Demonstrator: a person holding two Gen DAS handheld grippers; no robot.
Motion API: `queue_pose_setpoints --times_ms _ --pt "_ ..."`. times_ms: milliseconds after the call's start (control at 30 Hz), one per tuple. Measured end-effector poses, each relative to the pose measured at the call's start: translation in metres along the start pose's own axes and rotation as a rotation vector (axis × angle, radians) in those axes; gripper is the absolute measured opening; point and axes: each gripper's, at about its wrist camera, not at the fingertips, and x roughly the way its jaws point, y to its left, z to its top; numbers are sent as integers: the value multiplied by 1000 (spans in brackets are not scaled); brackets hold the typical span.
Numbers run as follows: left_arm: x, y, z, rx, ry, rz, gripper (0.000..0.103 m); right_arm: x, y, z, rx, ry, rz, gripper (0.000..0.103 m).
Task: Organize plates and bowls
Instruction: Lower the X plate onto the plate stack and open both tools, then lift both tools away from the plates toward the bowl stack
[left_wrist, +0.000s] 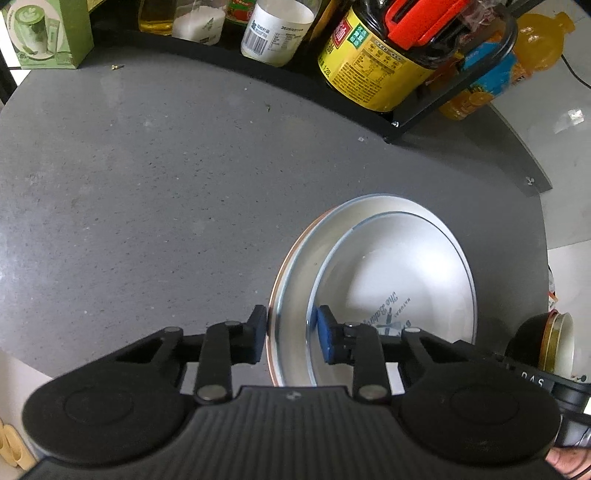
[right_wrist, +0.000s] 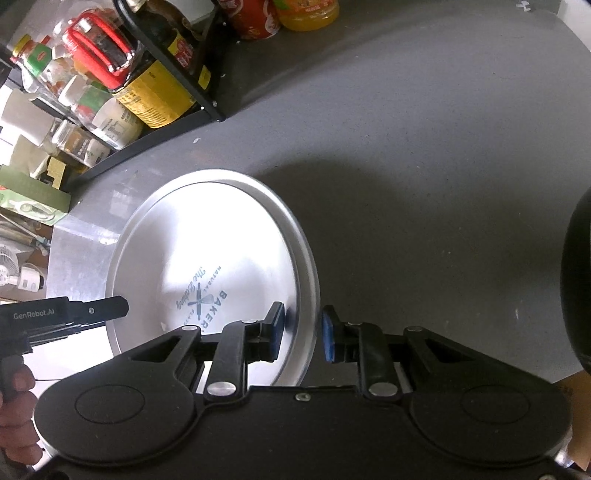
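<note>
Straddling opposite rims of the plate (left_wrist: 399, 280) near the rack (left_wrist: 454, 107), left gripper (left_wrist: 291, 334) and right gripper (right_wrist: 301, 332) stand narrowly apart, unclamped; uneven closing risks tipping it.

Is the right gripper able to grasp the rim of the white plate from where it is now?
Probably yes. The right gripper is open and its fingers already straddle the rim of the white plate, with nothing between them and it.
</note>
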Motion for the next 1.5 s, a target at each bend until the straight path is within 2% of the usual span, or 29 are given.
queue_pose_setpoints --times_ms 100,267,333,400,500,567,700,867,1000,1133,1300,1367,1500 --pt "-3 3 -3 -13 3 1 28 -1 2 0 -2 0 -7 22" --pt "-13 -4 -3 1 -4 47 31 -7 5 0 -45 -6 -3 27" --pt "-16 -6 -2 -11 -8 48 32 -11 4 2 -57 -9 13 32" --pt "-18 -11 1 -28 -16 66 35 -15 4 5 -76 -23 16 49" --pt "-26 -24 1 -39 -45 89 50 -25 4 9 -117 -53 2 61" --pt "-31 -35 -1 -35 -53 97 58 -34 2 11 -125 -63 -6 68" --pt "-44 -59 -8 23 -79 99 61 -56 -1 13 -170 -118 5 69" --pt "-60 -82 -15 35 -102 55 62 -85 -8 10 -191 -169 59 70" --pt "-71 -105 -20 63 -126 32 66 -108 -18 7 -200 -209 81 86" --pt "-79 -130 -22 89 -140 0 78 -128 -33 3 -183 -250 87 102" --pt "-81 -167 -27 145 -125 -58 83 -150 -53 -4 -172 -288 81 103" --pt "-82 -182 -29 178 -137 -55 89 -158 -64 -6 -164 -303 81 103" --pt "-76 -208 -33 216 -129 -70 91 -172 -89 -5 -128 -328 74 103"
